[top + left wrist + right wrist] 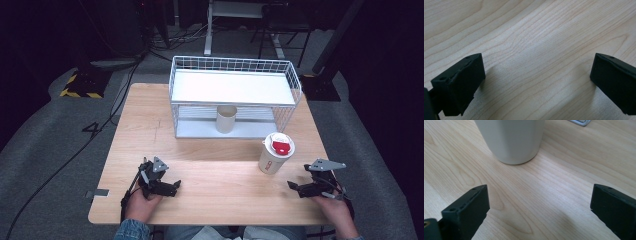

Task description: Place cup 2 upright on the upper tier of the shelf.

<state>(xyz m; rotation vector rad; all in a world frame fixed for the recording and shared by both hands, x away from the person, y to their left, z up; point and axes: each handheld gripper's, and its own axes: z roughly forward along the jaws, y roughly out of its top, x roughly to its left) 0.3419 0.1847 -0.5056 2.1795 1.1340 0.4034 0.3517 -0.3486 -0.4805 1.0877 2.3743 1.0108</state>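
A white paper cup [275,154] with a white lid and red tab stands on the wooden table [210,170] at the right. Its lower wall [510,140] rises just ahead of my right gripper [539,210], whose jaws are wide apart with bare wood between them. In the high view the right gripper [300,188] rests near the front right, a short way right of the cup. A second beige cup [226,119] without a lid stands on the lower level of a white wire shelf [235,75]. My left gripper [172,186] lies open at the front left over bare wood [536,75].
The wire shelf takes up the back middle of the table, with a white top tray. A corner of its base [580,122] shows beyond the cup. Cables and stands [215,30] sit on the floor behind. Open wood lies between the two grippers.
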